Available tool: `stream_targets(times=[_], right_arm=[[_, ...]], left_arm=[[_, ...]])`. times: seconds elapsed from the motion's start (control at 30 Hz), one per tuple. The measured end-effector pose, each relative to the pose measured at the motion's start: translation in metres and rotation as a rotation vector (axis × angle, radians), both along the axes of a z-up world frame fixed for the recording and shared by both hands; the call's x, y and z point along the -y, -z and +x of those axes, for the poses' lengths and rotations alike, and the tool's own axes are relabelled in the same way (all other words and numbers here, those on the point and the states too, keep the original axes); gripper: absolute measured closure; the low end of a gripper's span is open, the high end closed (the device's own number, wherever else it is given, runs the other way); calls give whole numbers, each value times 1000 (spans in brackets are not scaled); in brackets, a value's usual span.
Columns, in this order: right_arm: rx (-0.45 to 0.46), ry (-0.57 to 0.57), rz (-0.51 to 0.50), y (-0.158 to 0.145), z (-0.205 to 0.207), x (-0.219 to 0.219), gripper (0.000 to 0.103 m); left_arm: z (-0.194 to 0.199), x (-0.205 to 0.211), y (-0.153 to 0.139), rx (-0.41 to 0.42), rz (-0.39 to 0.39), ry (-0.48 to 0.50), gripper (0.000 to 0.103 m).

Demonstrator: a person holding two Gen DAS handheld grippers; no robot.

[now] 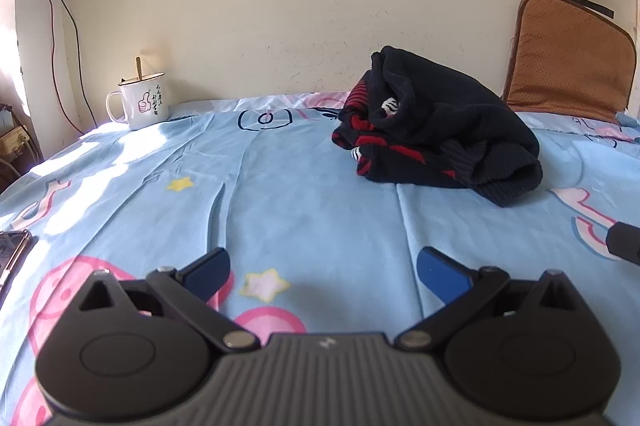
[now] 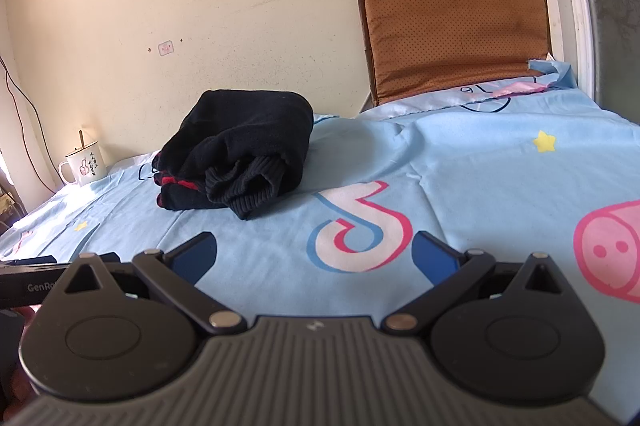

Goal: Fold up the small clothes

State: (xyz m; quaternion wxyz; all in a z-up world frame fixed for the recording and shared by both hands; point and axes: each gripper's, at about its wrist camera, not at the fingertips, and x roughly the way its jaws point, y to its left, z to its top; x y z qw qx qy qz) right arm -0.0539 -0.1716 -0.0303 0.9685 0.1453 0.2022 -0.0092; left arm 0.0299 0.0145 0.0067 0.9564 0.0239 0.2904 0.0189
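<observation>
A small dark navy sweater with red and white pattern point(image 1: 436, 130) lies bundled on the light blue bedsheet point(image 1: 312, 194), toward the back near the wall. The right wrist view shows the same sweater point(image 2: 240, 154) at centre left, its ribbed cuff facing me. My left gripper point(image 1: 323, 272) hovers low over the sheet in front of the sweater, open, nothing between its blue pads. My right gripper point(image 2: 314, 256) is also open and empty, well short of the sweater. A black part of the right gripper point(image 1: 624, 240) pokes in at the right edge of the left wrist view.
A white enamel mug point(image 1: 140, 102) with a stick in it stands at the back left by the wall. A brown cushion point(image 2: 452, 26) leans against the wall at the back right. A phone point(image 1: 12, 254) lies at the left edge. Cables hang down the left wall.
</observation>
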Motion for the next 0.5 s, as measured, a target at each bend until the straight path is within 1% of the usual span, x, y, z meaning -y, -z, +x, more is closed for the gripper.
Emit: stream_targets(times=[0.23, 0.4, 0.5], right_arm=[[0, 0, 0, 0, 0, 0, 0], [-1, 1, 0, 0, 0, -1, 0], [-1, 1, 0, 0, 0, -1, 0]], left_arm=[[-1, -3, 0, 3, -19, -1, 0], [-8, -1, -3, 65, -9, -2, 0], [-8, 0, -4, 76, 2, -6, 0]])
